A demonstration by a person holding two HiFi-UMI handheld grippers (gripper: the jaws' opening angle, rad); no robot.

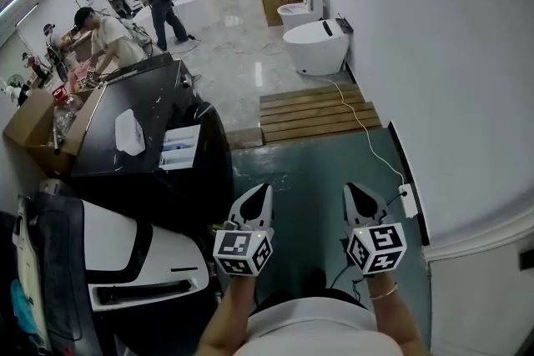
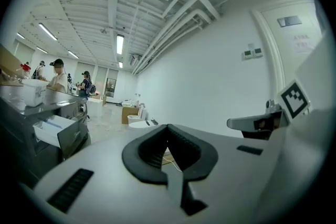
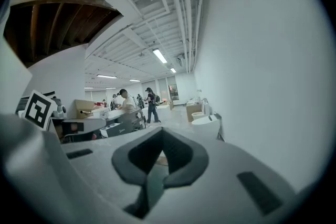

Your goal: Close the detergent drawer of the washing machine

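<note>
While the detergent drawer (image 1: 180,147) stands pulled out of the top front of the black washing machine (image 1: 146,96), its white and blue inside is open to view. Its long axis seems to run left to right in the head view, so closing it looks like a push leftward on its outer end.

The left gripper (image 1: 260,198) is the nearer one. The drawer lies up and to the left of its fingers (image 2: 149,150), which are pressed together and hold nothing. The right gripper (image 1: 355,198) sits farther right, over the green floor (image 1: 309,162). Its fingers (image 3: 184,162) are likewise closed and empty. Both grippers point ahead past the drawer, well apart from it, so the left one probably has to swing left first.
</note>
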